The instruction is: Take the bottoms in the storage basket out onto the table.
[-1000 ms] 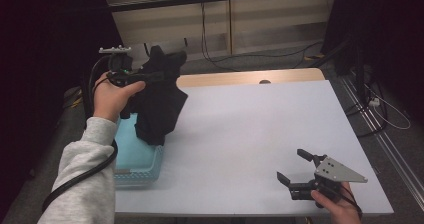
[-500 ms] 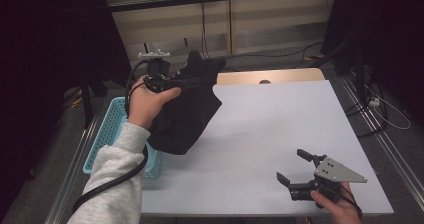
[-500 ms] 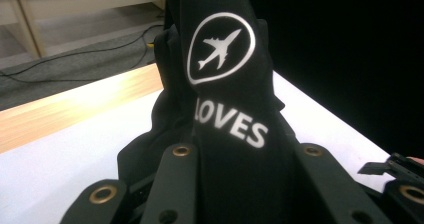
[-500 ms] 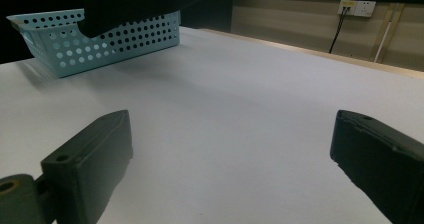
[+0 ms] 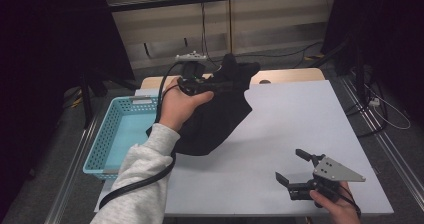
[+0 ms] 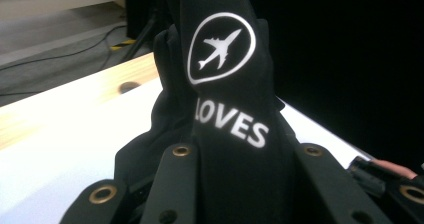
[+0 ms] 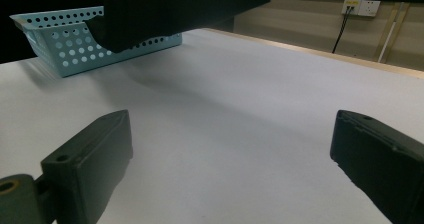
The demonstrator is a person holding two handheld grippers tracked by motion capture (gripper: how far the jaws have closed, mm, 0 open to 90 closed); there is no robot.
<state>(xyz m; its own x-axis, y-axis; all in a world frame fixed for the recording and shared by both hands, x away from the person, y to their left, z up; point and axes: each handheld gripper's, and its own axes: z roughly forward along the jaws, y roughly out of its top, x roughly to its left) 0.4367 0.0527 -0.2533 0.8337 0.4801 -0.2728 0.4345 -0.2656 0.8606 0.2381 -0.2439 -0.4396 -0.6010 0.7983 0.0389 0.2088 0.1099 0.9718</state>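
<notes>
Carrying black printed T-shirt [image 5: 215, 119] pinched in left tool [image 5: 220, 85], clear of blue basket [image 5: 117, 134] toward tabletop [image 5: 300, 114]; right tool [image 5: 291, 171] spread, waiting.

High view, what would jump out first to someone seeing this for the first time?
The black garment hanging from the left gripper over the left part of the white table draws the eye first; in the left gripper view its white plane logo and the word LOVES sit right between the jaws. Next comes the light blue basket at the table's left edge, then the right gripper with its jaws wide open near the front right corner.
</notes>
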